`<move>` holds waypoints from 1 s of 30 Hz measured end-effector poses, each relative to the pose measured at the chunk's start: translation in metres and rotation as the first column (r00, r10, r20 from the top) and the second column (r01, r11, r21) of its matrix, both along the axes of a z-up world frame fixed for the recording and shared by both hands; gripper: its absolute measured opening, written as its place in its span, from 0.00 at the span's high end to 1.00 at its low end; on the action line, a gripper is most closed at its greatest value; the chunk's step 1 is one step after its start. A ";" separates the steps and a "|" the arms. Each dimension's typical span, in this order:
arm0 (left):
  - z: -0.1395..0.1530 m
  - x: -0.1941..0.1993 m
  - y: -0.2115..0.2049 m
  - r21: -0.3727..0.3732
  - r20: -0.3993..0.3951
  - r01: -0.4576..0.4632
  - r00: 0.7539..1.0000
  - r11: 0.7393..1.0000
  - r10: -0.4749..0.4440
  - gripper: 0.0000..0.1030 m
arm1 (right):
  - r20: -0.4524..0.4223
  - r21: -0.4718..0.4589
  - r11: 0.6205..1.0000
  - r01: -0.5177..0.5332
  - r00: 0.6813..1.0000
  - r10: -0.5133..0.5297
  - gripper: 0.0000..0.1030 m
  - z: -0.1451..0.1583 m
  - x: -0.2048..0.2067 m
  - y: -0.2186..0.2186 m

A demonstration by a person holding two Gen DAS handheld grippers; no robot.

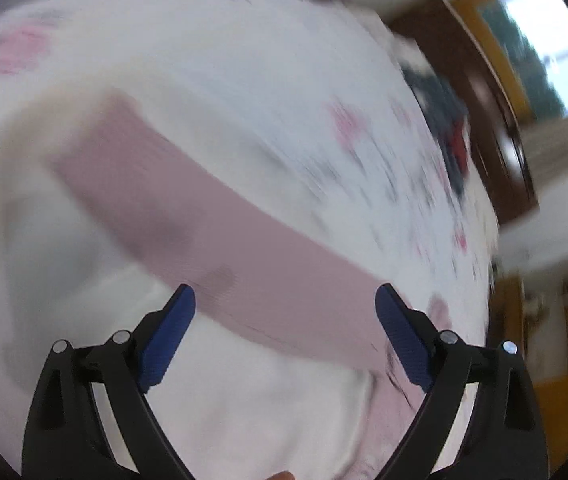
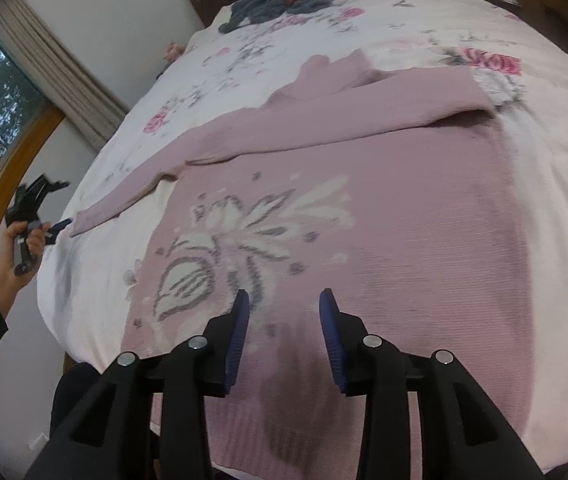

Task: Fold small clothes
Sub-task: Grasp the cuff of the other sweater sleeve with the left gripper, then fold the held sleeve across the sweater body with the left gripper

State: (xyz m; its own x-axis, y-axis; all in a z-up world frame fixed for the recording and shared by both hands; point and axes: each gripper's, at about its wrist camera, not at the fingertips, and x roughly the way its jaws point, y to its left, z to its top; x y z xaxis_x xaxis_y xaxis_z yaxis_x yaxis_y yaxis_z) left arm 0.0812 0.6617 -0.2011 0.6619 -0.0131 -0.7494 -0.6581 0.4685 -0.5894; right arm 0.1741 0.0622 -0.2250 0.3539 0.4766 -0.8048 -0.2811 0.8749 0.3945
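Pink sweater (image 2: pixel 383 240) lies flat; our left gripper (image 1: pixel 285 300) and right gripper (image 2: pixel 284 300) hang apart, empty. We risk dragging the sleeve (image 2: pixel 132 196) off the bed (image 2: pixel 284 36).

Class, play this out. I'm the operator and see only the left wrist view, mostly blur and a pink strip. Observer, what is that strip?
Observer: A sleeve of a pink sweater, stretched out sideways on the floral bedsheet.
Operator: And the other one?
Observer: The other sleeve lies folded across the chest.
Operator: Where is the right hand-held gripper?
Observer: Open, above the hem, holding nothing.
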 end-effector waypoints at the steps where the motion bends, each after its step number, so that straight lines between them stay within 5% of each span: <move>1: -0.001 -0.017 0.017 -0.003 0.008 -0.044 0.999 0.999 0.044 0.12 | -0.006 0.003 1.000 -0.007 1.000 0.007 0.64 -0.001 0.000 0.006; 4: -0.009 -0.047 0.052 -0.052 0.010 -0.136 0.991 0.989 0.136 0.12 | -0.014 0.004 1.000 -0.031 0.999 0.031 0.64 -0.004 -0.001 0.022; 11: -0.040 -0.043 0.077 -0.072 -0.037 -0.176 0.984 0.982 0.173 0.14 | -0.014 -0.009 0.998 -0.061 0.998 0.061 0.63 -0.005 0.002 0.044; 14: -0.048 -0.036 0.081 -0.040 -0.070 -0.187 0.981 0.982 0.184 0.39 | -0.012 -0.018 0.998 -0.056 0.998 0.056 0.62 -0.005 0.005 0.045; 16: -0.052 -0.029 0.083 -0.010 -0.112 -0.184 0.977 0.983 0.182 0.79 | -0.013 -0.021 0.998 -0.053 0.999 0.053 0.62 -0.006 0.007 0.046; 18: -0.051 -0.031 0.087 0.005 -0.123 -0.195 0.973 0.981 0.195 0.92 | -0.016 -0.026 0.998 -0.053 0.999 0.052 0.61 -0.007 0.008 0.046; 23: -0.006 -0.023 0.067 0.060 0.000 -0.179 0.984 0.982 0.179 0.94 | -0.011 -0.019 0.998 -0.051 0.999 0.051 0.61 -0.004 0.011 0.046; 30: 0.093 0.046 -0.021 0.225 0.138 0.035 0.988 0.974 -0.068 0.94 | 0.024 0.003 1.000 -0.023 0.999 0.023 0.61 0.014 0.014 0.033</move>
State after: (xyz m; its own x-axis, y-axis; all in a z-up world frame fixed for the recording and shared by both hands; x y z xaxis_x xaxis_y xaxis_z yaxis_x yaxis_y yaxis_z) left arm 0.1269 0.6410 -0.1082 0.7659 0.1054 -0.6343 -0.5455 0.6289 -0.5541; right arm 0.1879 0.0950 -0.2109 0.3621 0.4872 -0.7947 -0.3107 0.8669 0.3898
